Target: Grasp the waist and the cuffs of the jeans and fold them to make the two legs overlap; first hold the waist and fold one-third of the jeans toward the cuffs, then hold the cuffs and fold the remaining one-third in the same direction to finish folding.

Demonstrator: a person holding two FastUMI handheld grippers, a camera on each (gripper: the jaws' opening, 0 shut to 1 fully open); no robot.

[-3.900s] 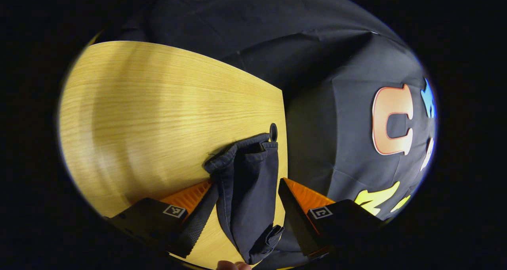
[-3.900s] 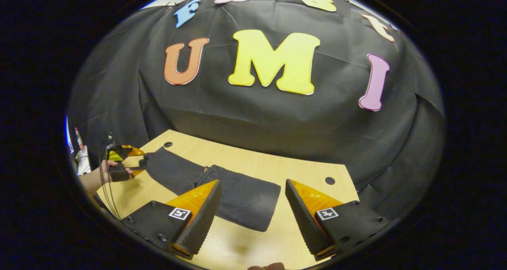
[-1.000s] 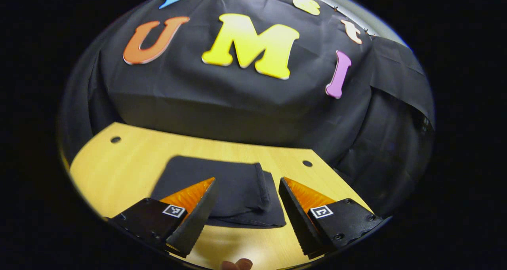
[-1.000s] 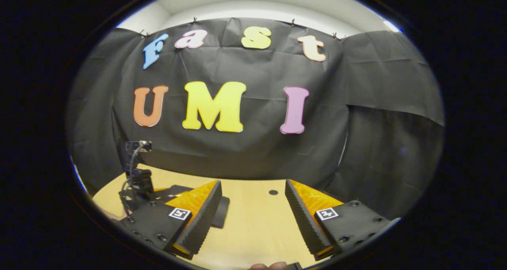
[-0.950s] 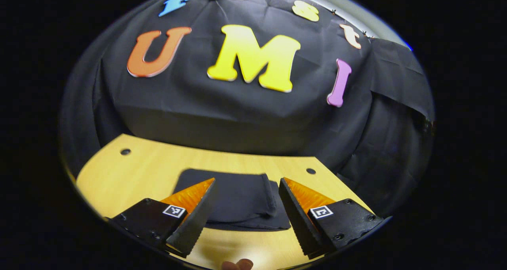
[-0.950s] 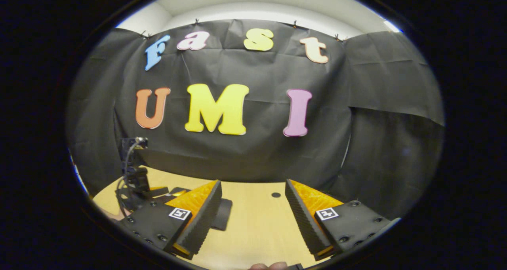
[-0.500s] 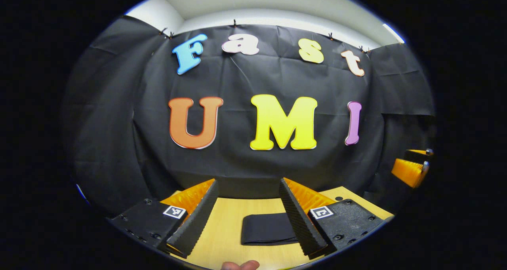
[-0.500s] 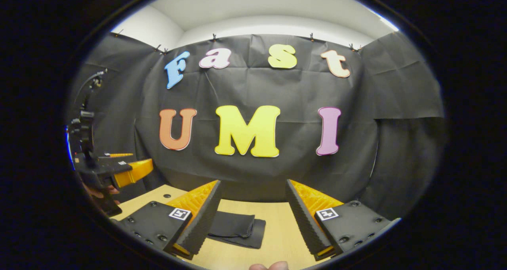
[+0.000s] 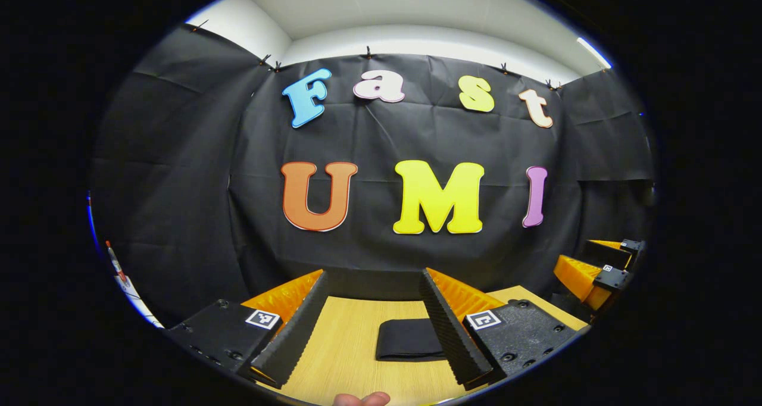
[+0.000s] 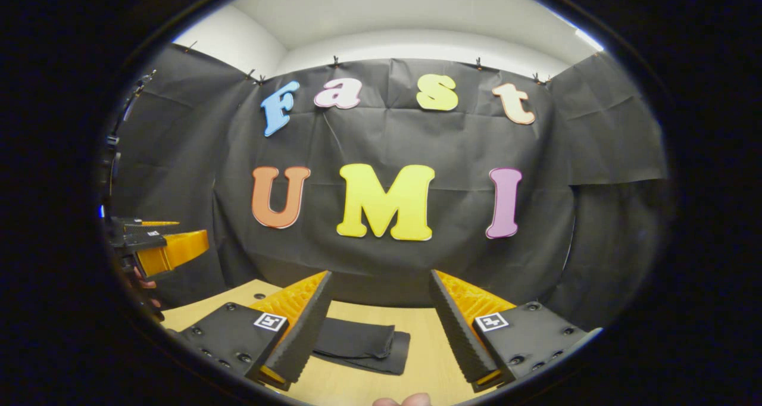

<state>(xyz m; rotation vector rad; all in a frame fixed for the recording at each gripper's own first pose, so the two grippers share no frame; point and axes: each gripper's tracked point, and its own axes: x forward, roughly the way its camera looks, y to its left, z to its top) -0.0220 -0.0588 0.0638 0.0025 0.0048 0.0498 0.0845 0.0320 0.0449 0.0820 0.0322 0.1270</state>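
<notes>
The left gripper (image 9: 372,325) and the right gripper (image 10: 381,328) both hang above the table (image 9: 339,346) with fingers spread apart, gripping nothing. The folded jeans (image 10: 363,343) lie flat on it beyond them.

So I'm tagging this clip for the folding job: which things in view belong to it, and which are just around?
Part of the job:
- jeans, folded, flat on the table
- left tool, open, holding nothing
- right tool, open, holding nothing

Just around:
- table
- black cloth wall
- ceiling
</notes>
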